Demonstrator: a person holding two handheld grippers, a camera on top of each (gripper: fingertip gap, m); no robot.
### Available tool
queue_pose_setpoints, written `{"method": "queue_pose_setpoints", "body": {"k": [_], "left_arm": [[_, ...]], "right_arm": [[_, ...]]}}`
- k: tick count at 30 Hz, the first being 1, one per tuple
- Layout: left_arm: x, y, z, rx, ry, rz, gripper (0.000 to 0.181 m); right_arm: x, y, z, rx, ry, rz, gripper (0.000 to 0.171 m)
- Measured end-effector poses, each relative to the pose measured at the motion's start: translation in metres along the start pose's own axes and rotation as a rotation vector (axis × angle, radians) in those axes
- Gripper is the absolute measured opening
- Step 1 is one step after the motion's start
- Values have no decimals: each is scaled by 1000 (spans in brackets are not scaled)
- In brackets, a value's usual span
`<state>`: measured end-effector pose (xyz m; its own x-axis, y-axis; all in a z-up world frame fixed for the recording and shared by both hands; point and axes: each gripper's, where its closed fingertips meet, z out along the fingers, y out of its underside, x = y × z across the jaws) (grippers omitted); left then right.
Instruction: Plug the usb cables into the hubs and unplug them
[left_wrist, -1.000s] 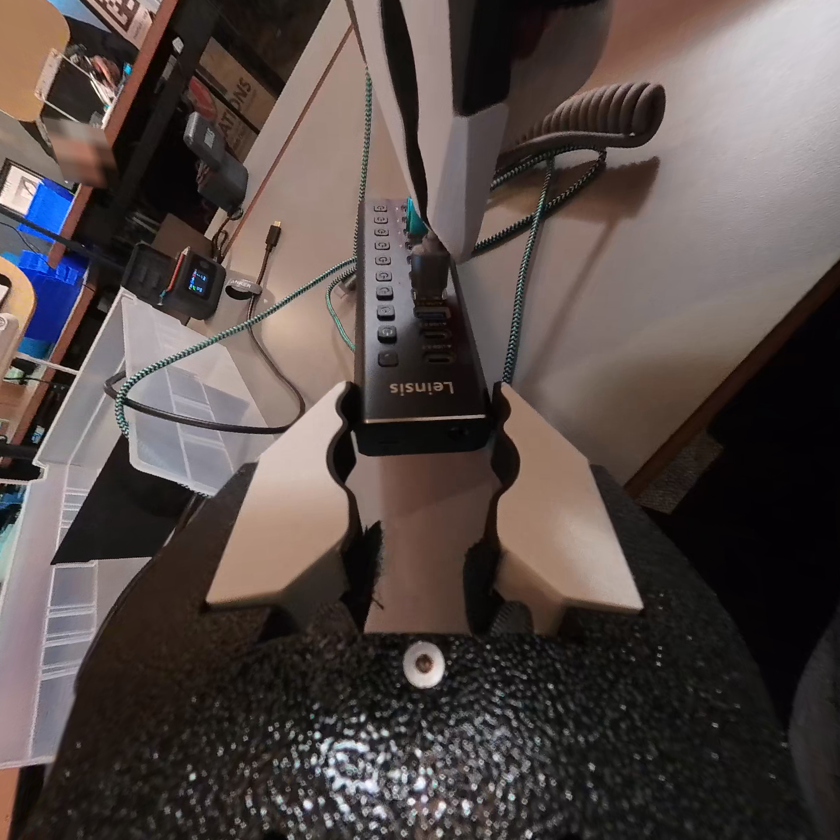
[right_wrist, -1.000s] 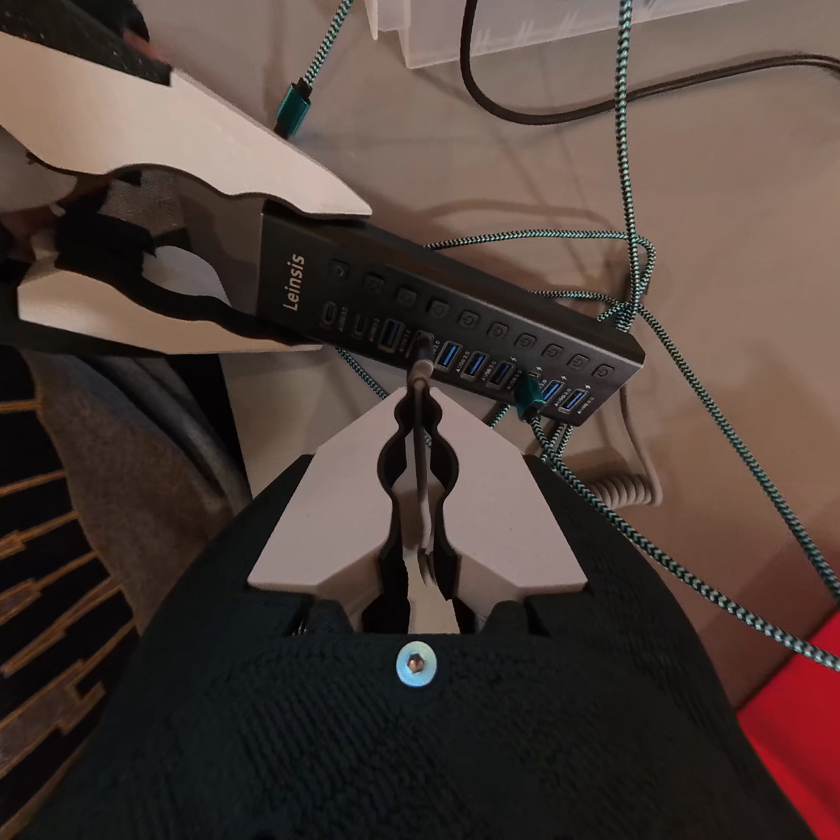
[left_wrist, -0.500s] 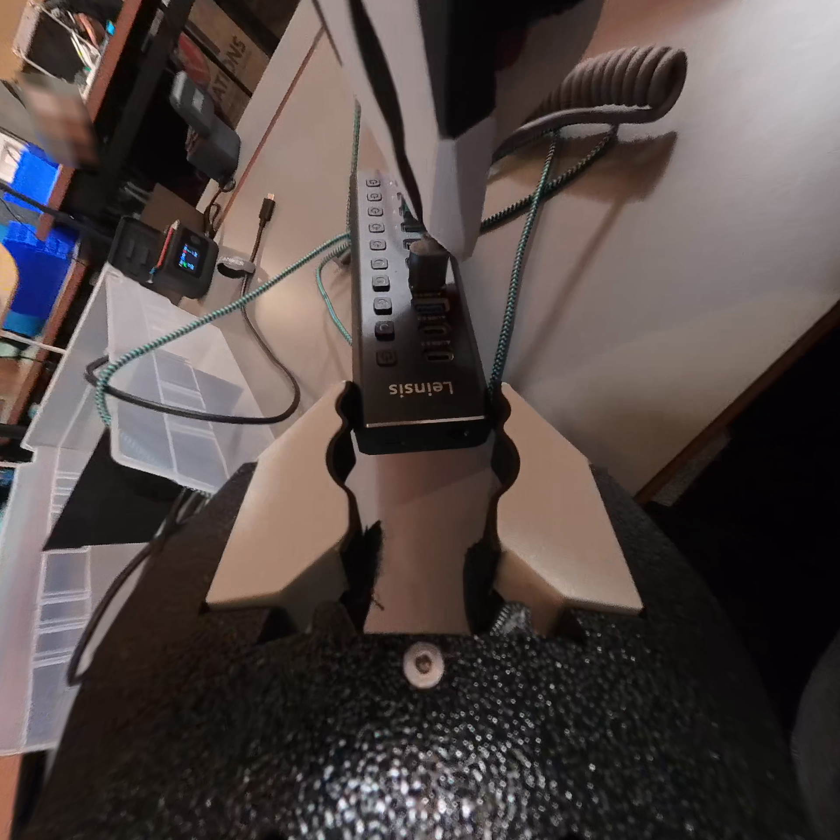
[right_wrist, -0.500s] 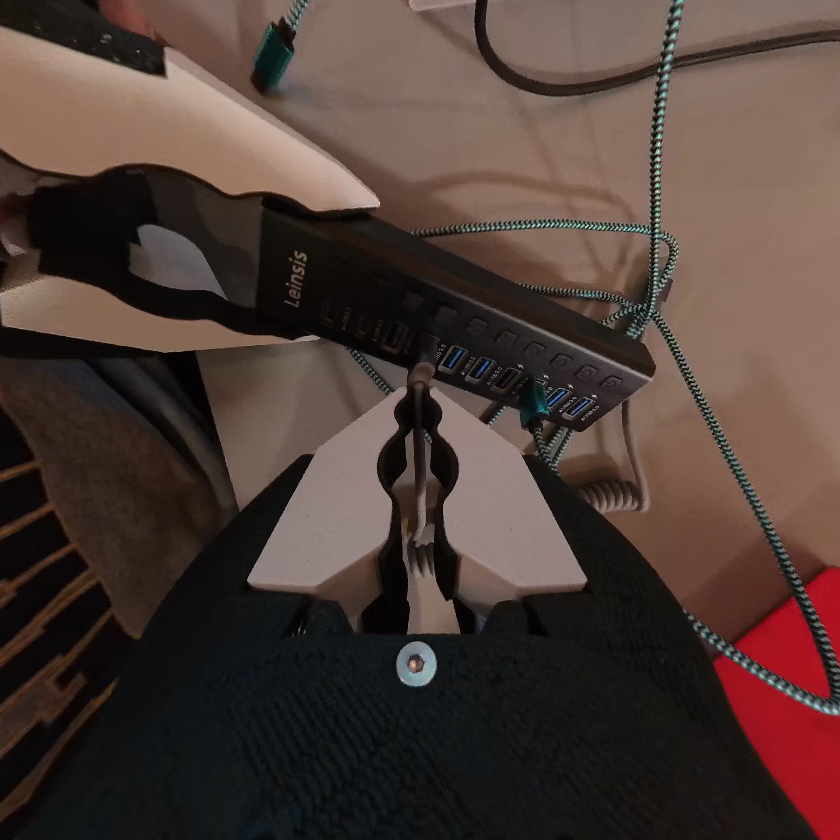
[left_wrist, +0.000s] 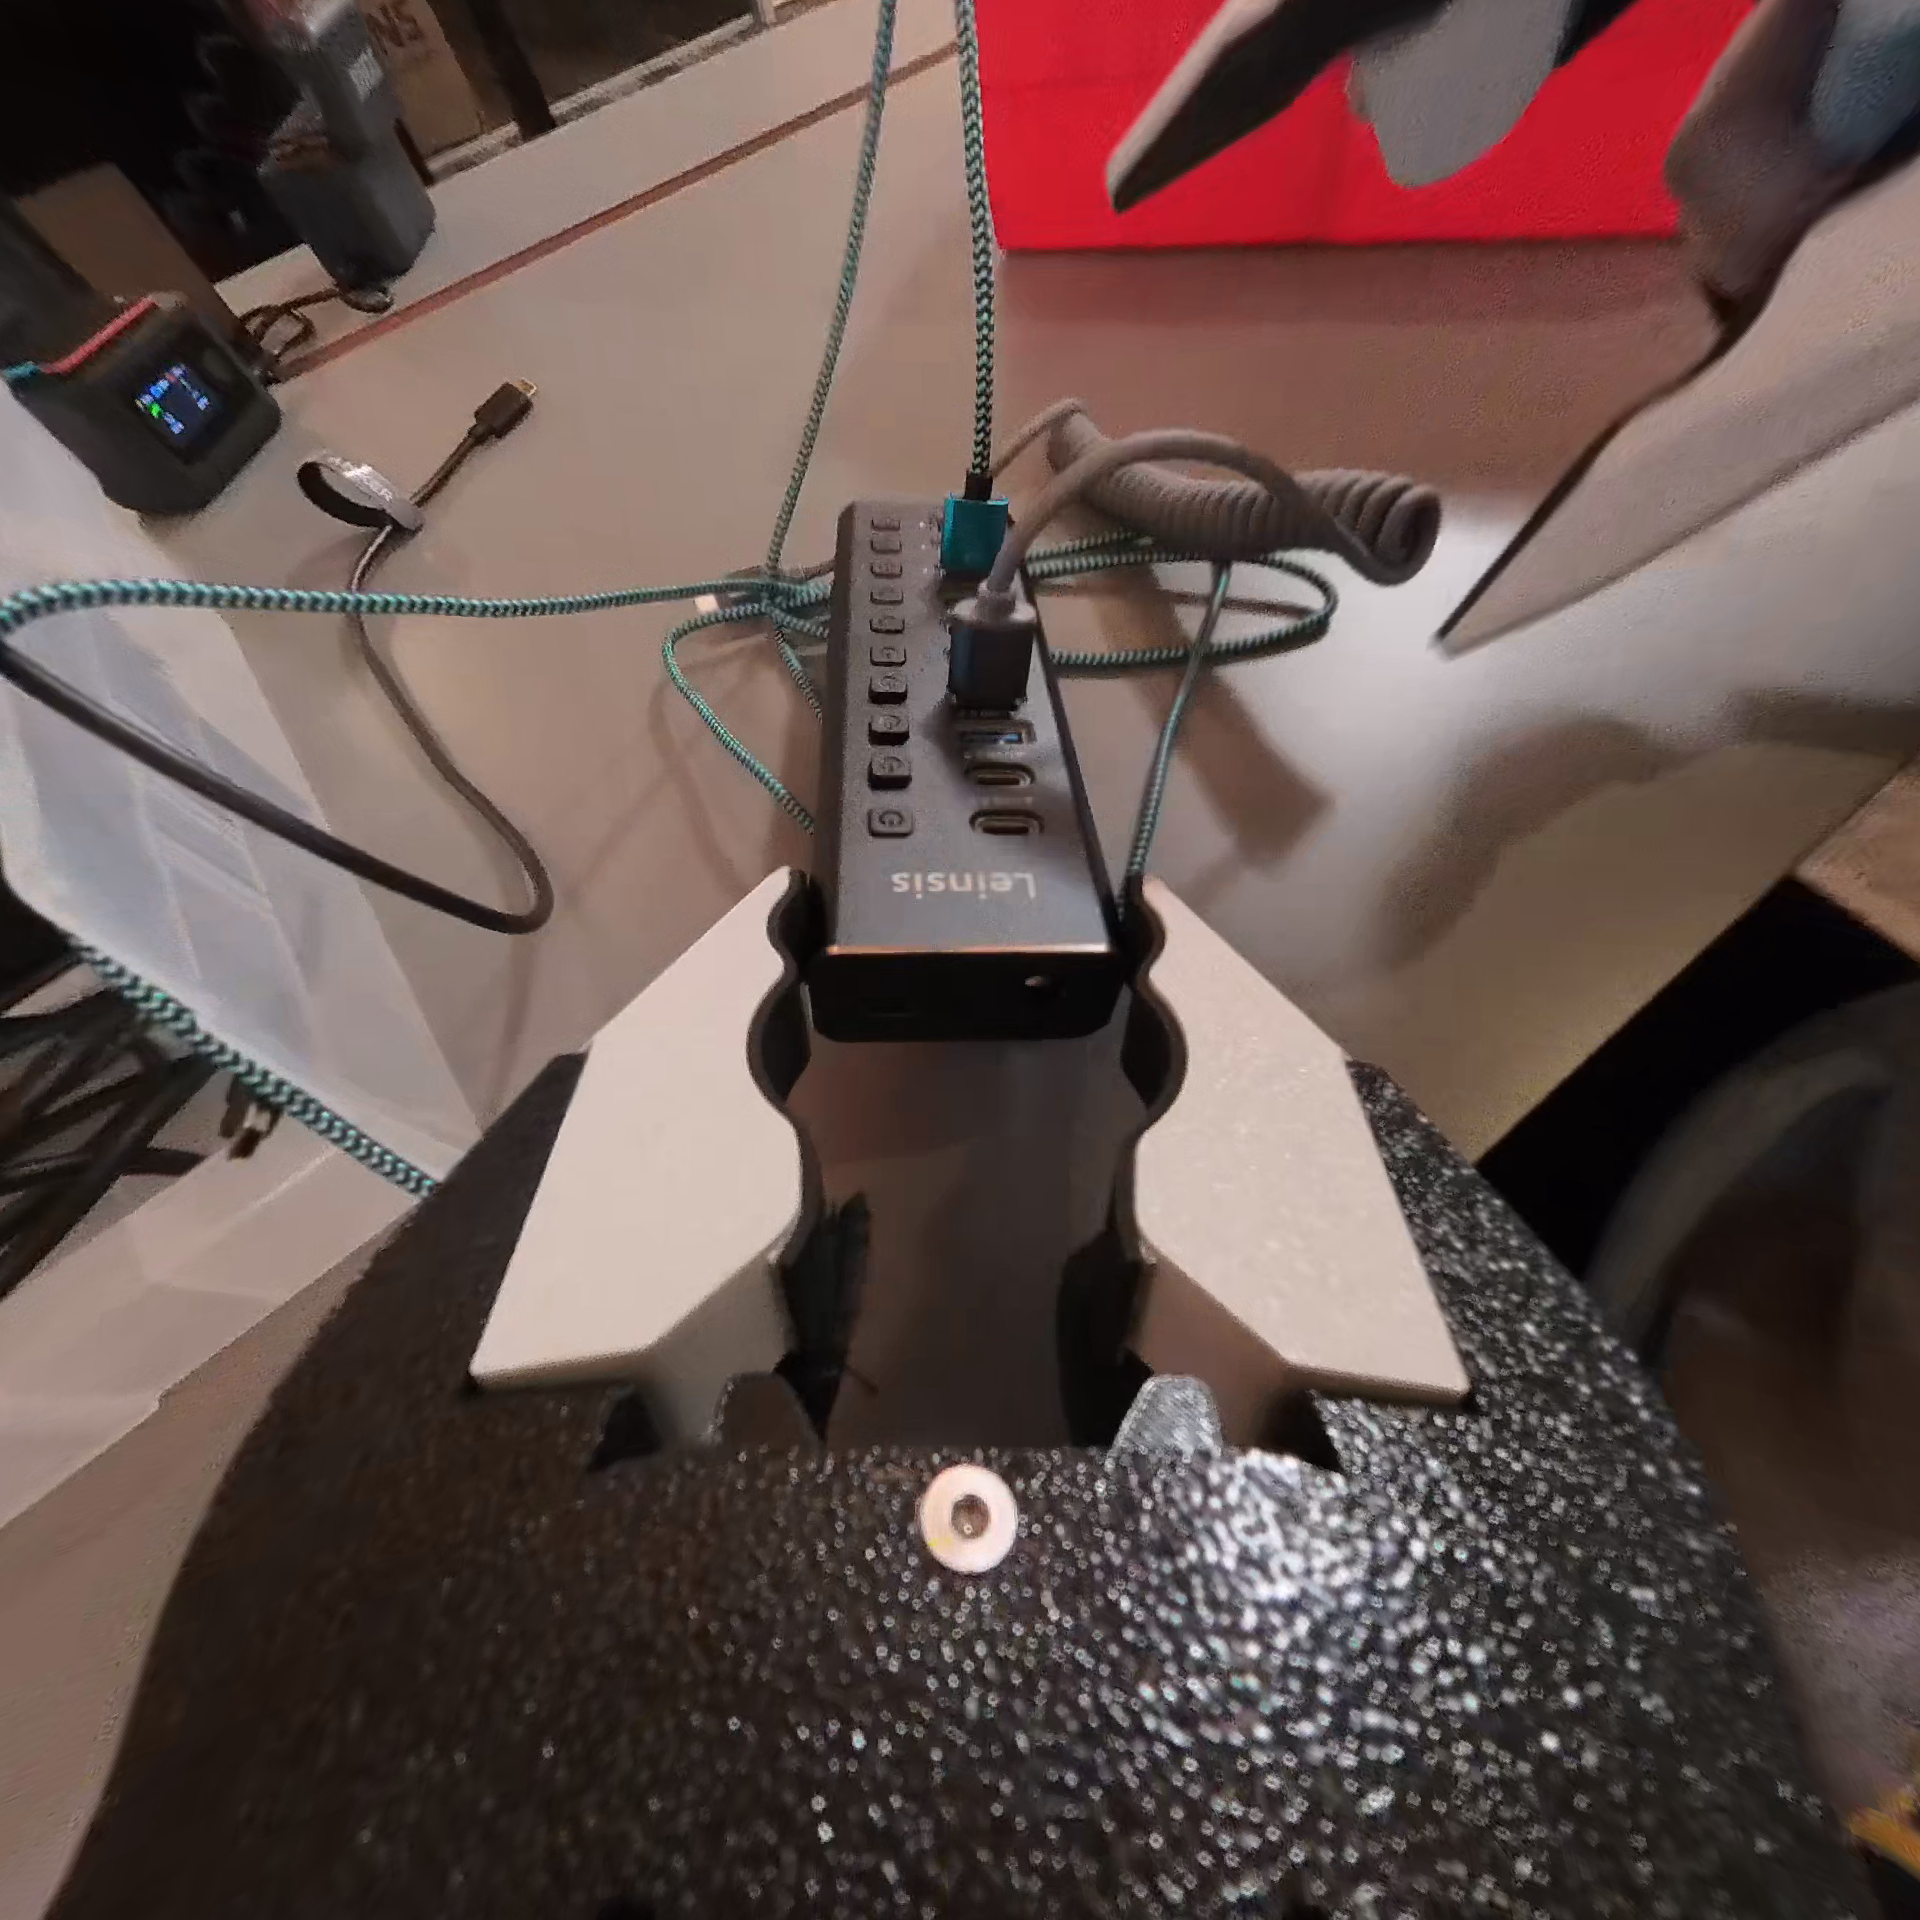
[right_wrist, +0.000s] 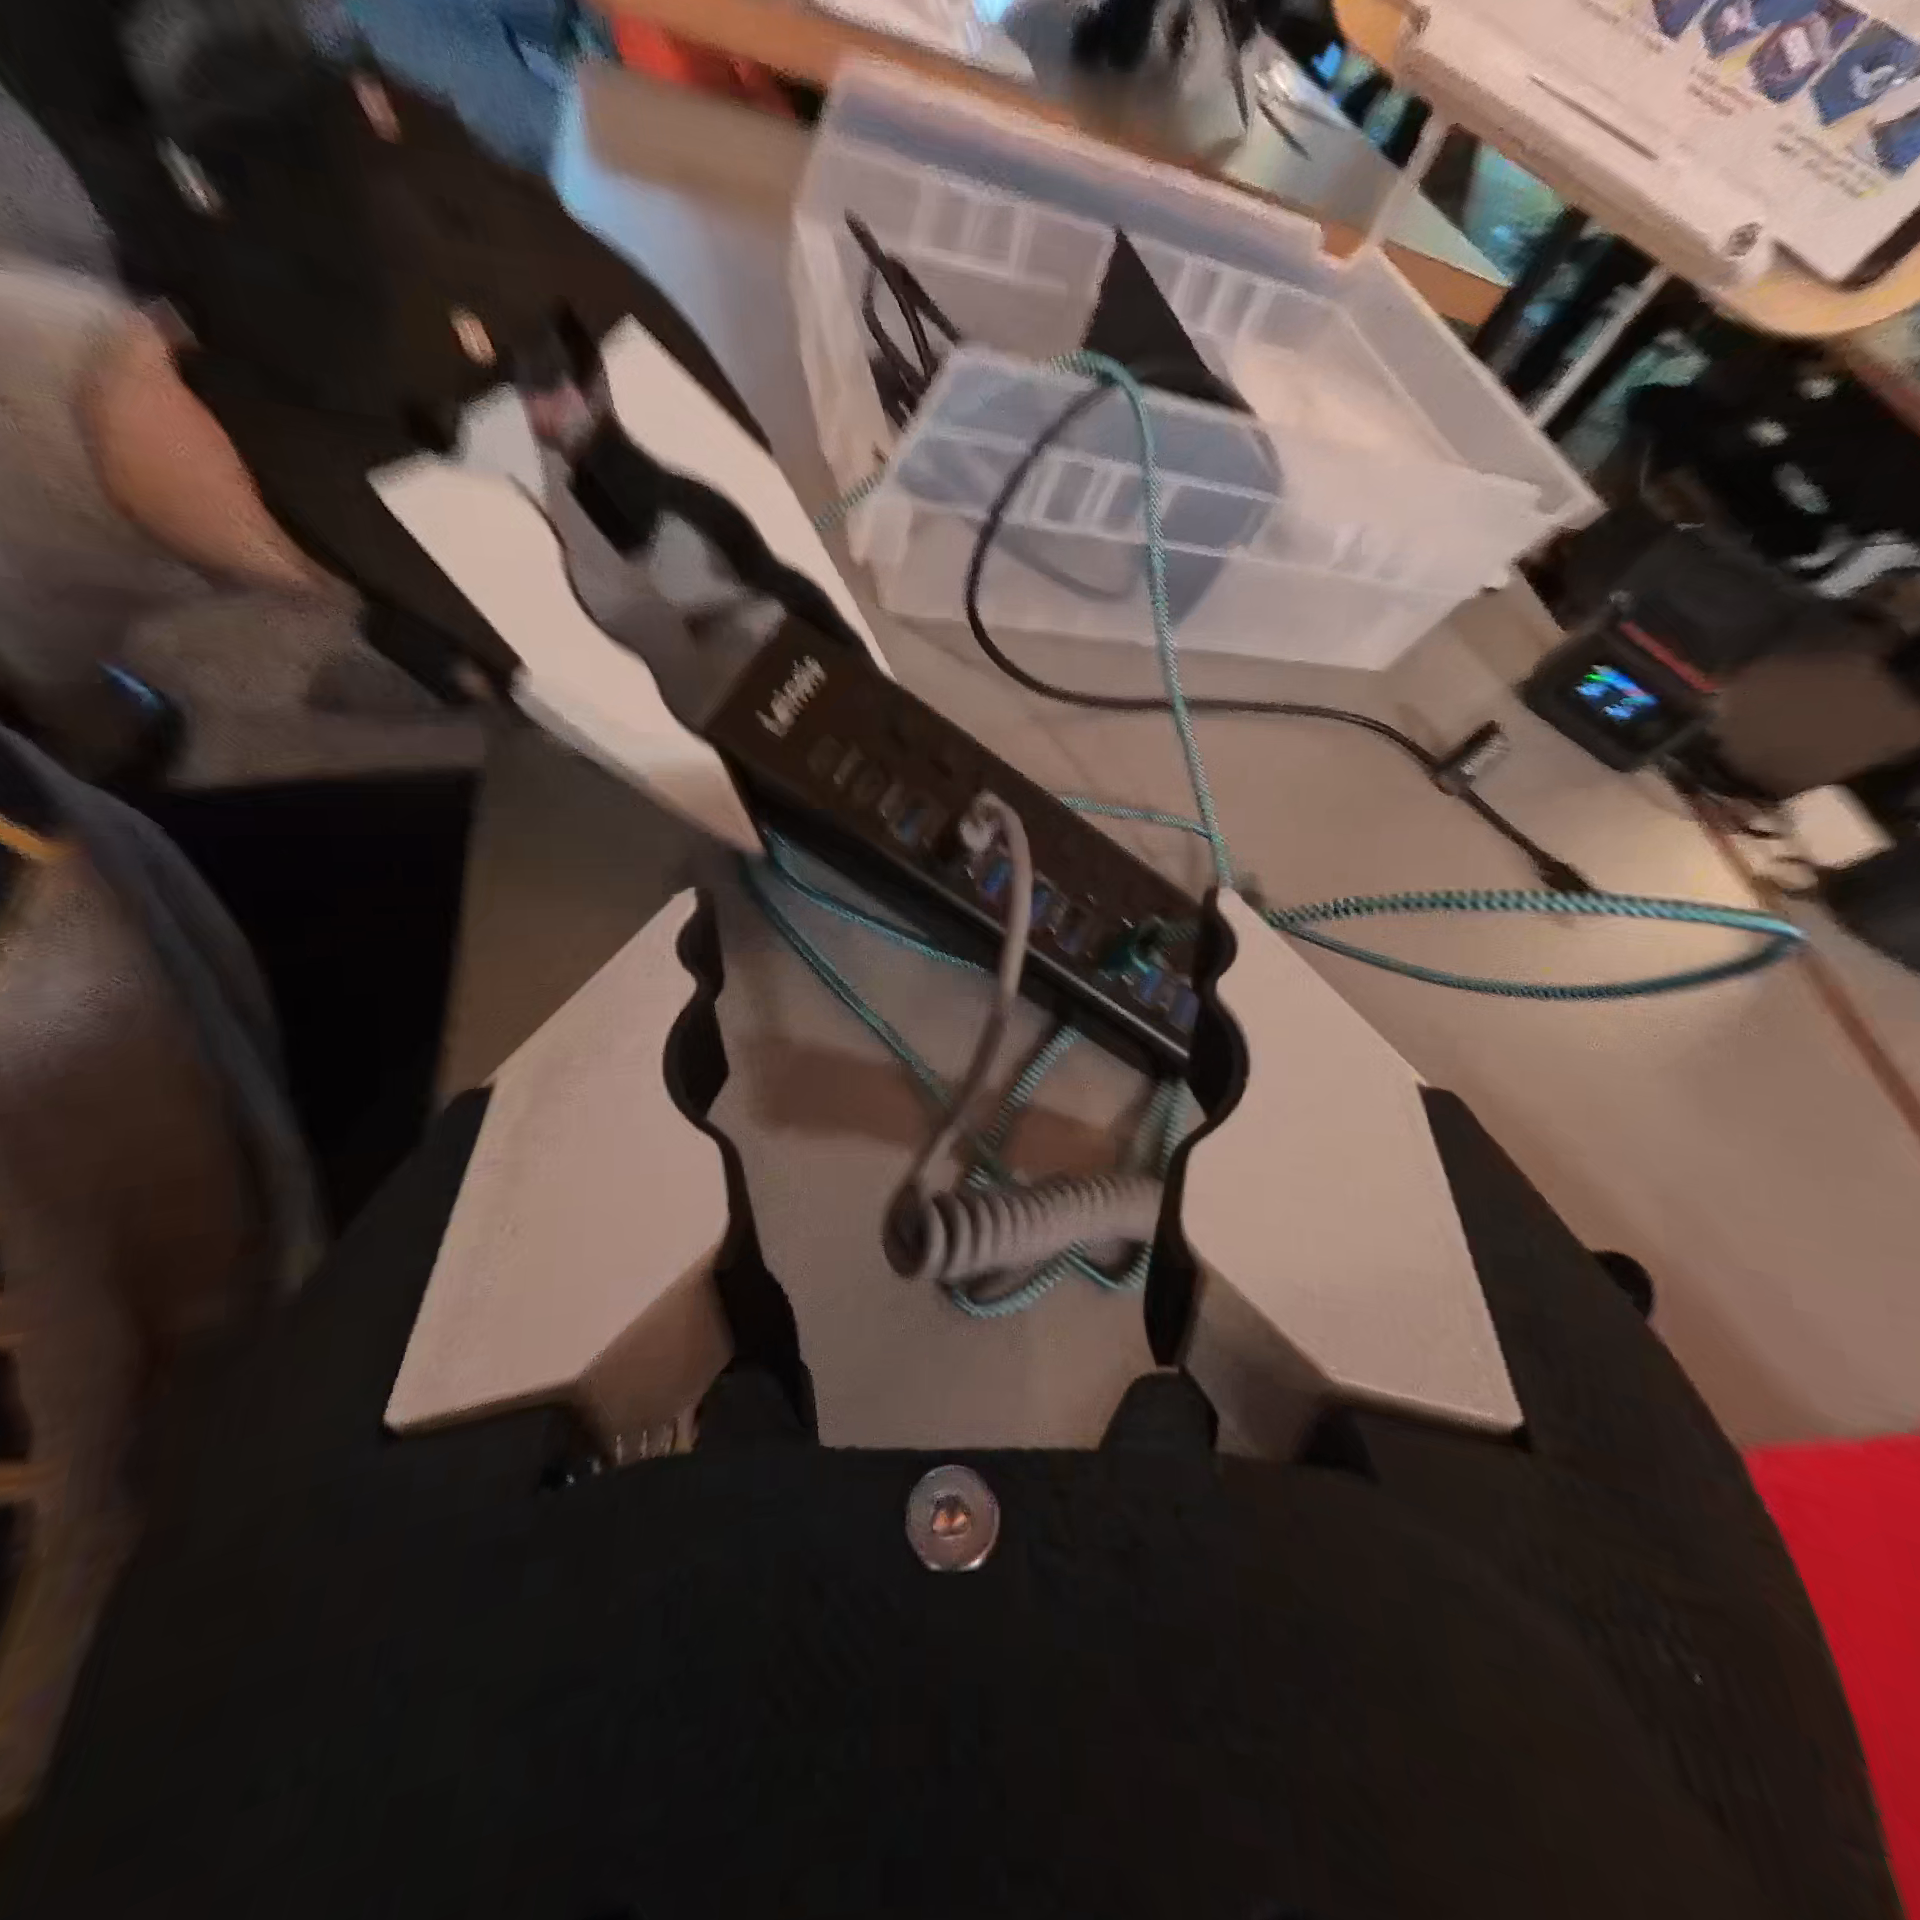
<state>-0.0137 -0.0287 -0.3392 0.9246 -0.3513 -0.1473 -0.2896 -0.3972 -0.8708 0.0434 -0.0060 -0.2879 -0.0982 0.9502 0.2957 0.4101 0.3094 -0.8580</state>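
- While the left gripper (left_wrist: 966, 935) pinches the near end of the black hub (left_wrist: 961, 790) between its jaws, the hub lies along the counter (left_wrist: 644, 343), pointing away from the camera.
- Two plugs sit in the port row of the hub: a grey plug (left_wrist: 992, 644) nearer the gripper, and a teal plug (left_wrist: 975, 535) just behind it.
- From the grey plug a coiled cable (left_wrist: 1247, 509) goes to the right and rests on the counter beside the hub.
- From the teal plug a braided cable (left_wrist: 977, 260) goes up and away; other braided loops lie under and around the far end of the hub.
- The right gripper (right_wrist: 956, 977) has its jaws spread wide with nothing between them; in its blurred view the hub and the coiled cable show through the gap, farther off.
- A clear bin (right_wrist: 1382, 499) stands on the counter behind the hub, with a smaller clear organizer (right_wrist: 1039, 488) in front of it.
- A black cable (right_wrist: 1039, 686) and one braided cable run into the organizer; what more is inside I cannot tell, because of the blur.
- A small black device (left_wrist: 156, 416) with a lit screen stands at the far left of the counter.
- Near it lies a loose dark connector (left_wrist: 499, 405) on its thin cable.
- A red sheet (left_wrist: 1299, 156) covers the far right of the counter.
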Motion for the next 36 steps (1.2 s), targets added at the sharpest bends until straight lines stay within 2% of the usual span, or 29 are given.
{"method": "queue_pose_setpoints", "body": {"k": [6, 10, 13, 16, 20, 25, 29, 32, 36], "left_arm": [[-10, -28, -3, 130, 154, -374, 59], [-16, -37, -6, 172, 248, -535, 59], [-15, -38, -9, 182, 292, -593, 58], [-16, -38, -13, 175, 277, -562, 58], [-5, -57, -25, 238, 376, -524, 59], [-6, -75, -27, 287, 423, -568, 59], [-3, -82, -23, 281, 380, -515, 57], [-5, -85, -22, 276, 330, -470, 55], [-3, -88, -23, 291, 309, -421, 55]], "right_arm": [[16, 15, 27, -101, 273, -525, 95], [29, 20, 55, -213, 387, -763, 99], [41, 10, 64, -221, 473, -850, 74], [38, 10, 70, -240, 464, -860, 66], [46, 3, 62, -210, 457, -783, 58], [50, -5, 55, -260, 437, -837, 65], [32, -9, 59, -240, 435, -1015, 58], [23, -25, 53, -163, 460, -988, 49], [24, -29, 50, -178, 478, -887, 37]]}}
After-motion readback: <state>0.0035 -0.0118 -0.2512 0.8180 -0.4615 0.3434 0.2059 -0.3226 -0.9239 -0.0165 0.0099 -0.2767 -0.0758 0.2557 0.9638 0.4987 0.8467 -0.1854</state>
